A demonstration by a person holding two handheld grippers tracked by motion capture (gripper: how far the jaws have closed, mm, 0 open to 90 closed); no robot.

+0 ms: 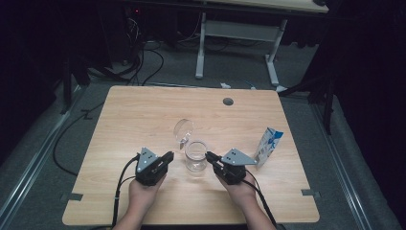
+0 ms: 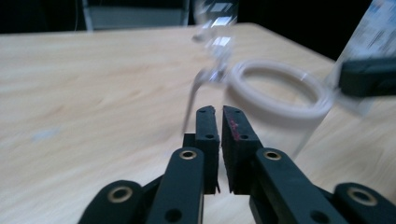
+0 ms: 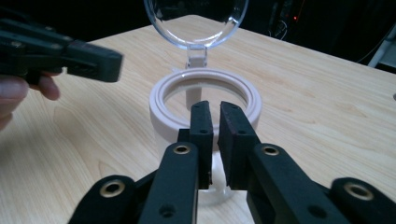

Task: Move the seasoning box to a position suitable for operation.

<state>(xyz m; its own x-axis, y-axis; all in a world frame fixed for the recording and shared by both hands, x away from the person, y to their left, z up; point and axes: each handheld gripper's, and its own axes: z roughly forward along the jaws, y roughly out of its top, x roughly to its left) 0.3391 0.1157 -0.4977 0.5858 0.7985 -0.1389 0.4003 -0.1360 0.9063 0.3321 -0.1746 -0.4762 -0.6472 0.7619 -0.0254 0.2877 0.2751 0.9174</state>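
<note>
One clear jar (image 1: pixel 196 155) w/ hinged lid (image 1: pixel 183 129) flipped open is seen mid-worktop (image 1: pixel 143 115) — nothing inside. One carton (image 1: pixel 268 146) beside. Two hand-held grippers — left (image 1: pixel 168 157), right (image 1: pixel 209 156) — flank the jar, jaws narrow, nothing held.

The right gripper (image 3: pixel 215 109) points straight at a clear jar (image 3: pixel 204 100) with a pale ring around its mouth, its two black jaws close together with just a narrow empty gap between them. Beyond the jar's mouth its round clear lid (image 3: pixel 196 21) stands flipped up on its hinge. Up to the left the other gripper (image 3: pixel 60 53) reaches in over the wooden table (image 3: pixel 327 102).
</note>
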